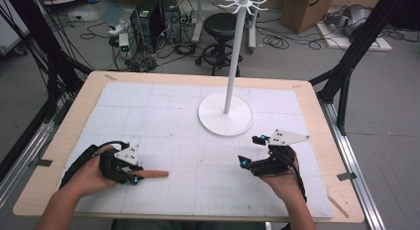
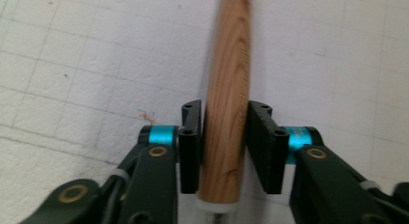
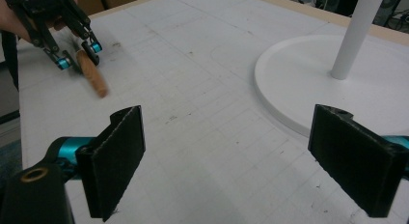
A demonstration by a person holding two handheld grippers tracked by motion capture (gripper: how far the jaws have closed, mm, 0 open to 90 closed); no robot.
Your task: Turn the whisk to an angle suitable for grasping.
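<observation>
left gripper [image 1: 132,179]: jaws clamped on both sides of a wooden handle [image 1: 153,174] | wooden handle: low over the white gridded mat [image 1: 163,116], front-left, pointing right | right gripper [image 1: 251,151]: jaws wide apart, nothing between them, near the white stand [image 1: 233,56]'s base

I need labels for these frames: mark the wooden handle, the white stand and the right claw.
wooden handle [image 2: 225,103]: left gripper view, on its grained shaft between the pads.
white stand [image 1: 233,56]: high view, on the upright pole.
right claw [image 3: 251,161]: right gripper view, midway between its open fingertips.
</observation>
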